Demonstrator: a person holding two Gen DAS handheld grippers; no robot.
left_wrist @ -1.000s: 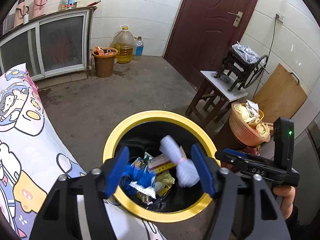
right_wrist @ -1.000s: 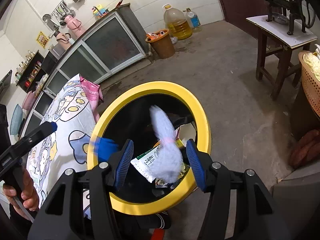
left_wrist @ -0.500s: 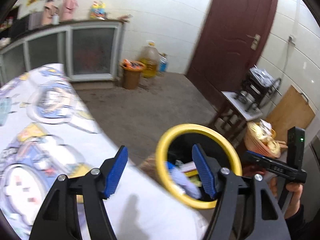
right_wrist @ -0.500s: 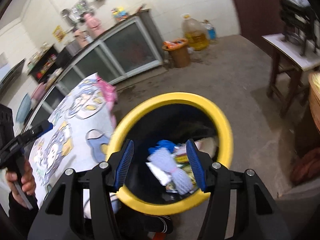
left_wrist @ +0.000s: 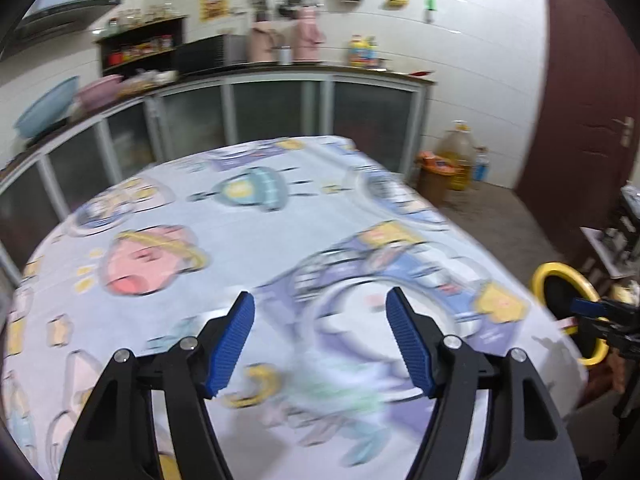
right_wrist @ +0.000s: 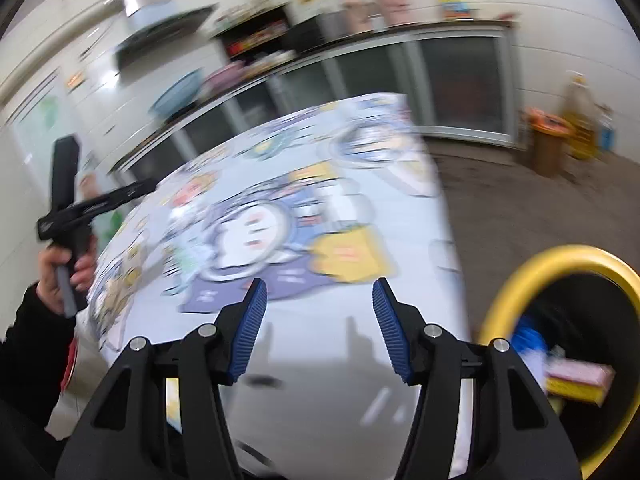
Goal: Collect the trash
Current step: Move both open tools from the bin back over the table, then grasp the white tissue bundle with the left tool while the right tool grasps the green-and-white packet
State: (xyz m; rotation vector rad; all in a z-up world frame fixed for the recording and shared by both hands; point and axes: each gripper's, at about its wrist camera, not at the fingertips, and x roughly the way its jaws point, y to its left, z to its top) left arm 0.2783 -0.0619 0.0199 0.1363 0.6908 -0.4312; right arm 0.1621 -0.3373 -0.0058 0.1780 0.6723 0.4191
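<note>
Seen from the left wrist, a pale blue plastic basin (left_wrist: 46,106) and a pink one sit on the long counter over frosted-glass cabinet doors (left_wrist: 276,110), with two pink thermos jugs (left_wrist: 306,40) further along. Below them spreads the table's pale cartoon-printed cloth (left_wrist: 224,240), blurred in places. The left gripper (left_wrist: 320,342) hangs over this cloth with its blue ribbed pads (left_wrist: 230,346) set well apart and nothing between them. Further right, near the dark red door (left_wrist: 588,80), stand a brown bin topped with orange scraps (left_wrist: 434,176) and a big jug of yellow oil (left_wrist: 458,152). At the far right edge, past the table's corner, is the round black trash bin with a yellow rim (left_wrist: 560,272), partly covered by the other tool.

In the right wrist view, a hand in a dark sleeve (right_wrist: 60,272) at the far left grips the black handle of the left tool. The same printed cloth fills the middle, and the right gripper (right_wrist: 318,328) points down at its plain near edge, fingers parted wide and empty, their shadows on the cloth. To the right, just off the table edge, the yellow-rimmed bin holds the collected trash: a blue wad (right_wrist: 528,336) and a pink-and-yellow box (right_wrist: 578,378) lie inside, smeared by blur
</note>
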